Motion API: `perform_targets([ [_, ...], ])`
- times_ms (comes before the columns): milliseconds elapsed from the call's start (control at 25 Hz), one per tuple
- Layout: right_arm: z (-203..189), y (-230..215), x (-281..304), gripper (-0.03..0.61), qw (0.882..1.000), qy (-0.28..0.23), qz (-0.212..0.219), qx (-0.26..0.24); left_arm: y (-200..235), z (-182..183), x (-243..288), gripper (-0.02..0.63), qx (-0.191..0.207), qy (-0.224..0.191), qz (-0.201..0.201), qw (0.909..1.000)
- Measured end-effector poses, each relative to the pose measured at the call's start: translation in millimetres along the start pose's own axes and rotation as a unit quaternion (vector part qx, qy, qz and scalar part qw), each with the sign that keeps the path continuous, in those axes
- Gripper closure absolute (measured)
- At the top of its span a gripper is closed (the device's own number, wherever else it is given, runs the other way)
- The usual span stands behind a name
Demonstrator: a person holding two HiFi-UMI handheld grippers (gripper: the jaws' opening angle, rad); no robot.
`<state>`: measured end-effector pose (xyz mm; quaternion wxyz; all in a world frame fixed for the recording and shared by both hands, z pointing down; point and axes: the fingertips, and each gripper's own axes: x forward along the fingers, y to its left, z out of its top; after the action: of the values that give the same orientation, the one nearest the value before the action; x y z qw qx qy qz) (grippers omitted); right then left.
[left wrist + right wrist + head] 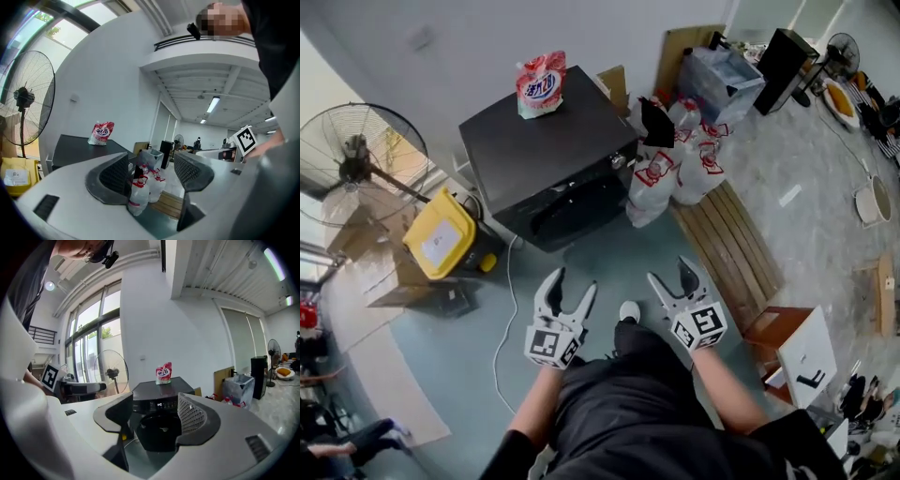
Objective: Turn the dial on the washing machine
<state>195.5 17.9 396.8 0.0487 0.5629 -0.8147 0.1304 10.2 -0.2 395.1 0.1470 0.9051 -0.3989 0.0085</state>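
Observation:
The black front-loading washing machine (548, 150) stands against the wall ahead of me, with a red-and-white detergent pouch (541, 84) on its lid. A small shiny dial (619, 161) sits at the right end of its front panel. My left gripper (572, 283) and right gripper (669, 272) hover side by side over the floor, well short of the machine, both open and empty. The right gripper view looks between open jaws (154, 416) at the machine's door (159, 427) and control strip (161, 404). The left gripper (151, 173) faces past the machine's right side.
A standing fan (356, 155) and a yellow box (441, 232) are left of the machine. White bags with red print (670, 169) lean at its right, beside a wooden pallet (731, 244). A white cable (508, 309) trails across the floor. A white box (806, 352) stands near right.

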Motion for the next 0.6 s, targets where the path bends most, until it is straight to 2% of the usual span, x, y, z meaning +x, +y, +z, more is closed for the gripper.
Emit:
perform_targets([
  [160, -3, -28, 17, 0.313, 1.000, 0.011, 0.016, 0.011, -3, 1, 22, 0.331, 0.003, 0.002, 0.021, 0.9998],
  [400, -19, -47, 39, 0.313, 0.998, 0.030, 0.046, 0.035, -4, 2, 36, 0.331, 0.007, 0.010, 0.055, 0.9984],
  [600, -36, -66, 70, 0.313, 0.996, 0.053, 0.054, 0.039, 4, -1, 42, 0.331, -0.004, 0.011, 0.078, 0.9969],
])
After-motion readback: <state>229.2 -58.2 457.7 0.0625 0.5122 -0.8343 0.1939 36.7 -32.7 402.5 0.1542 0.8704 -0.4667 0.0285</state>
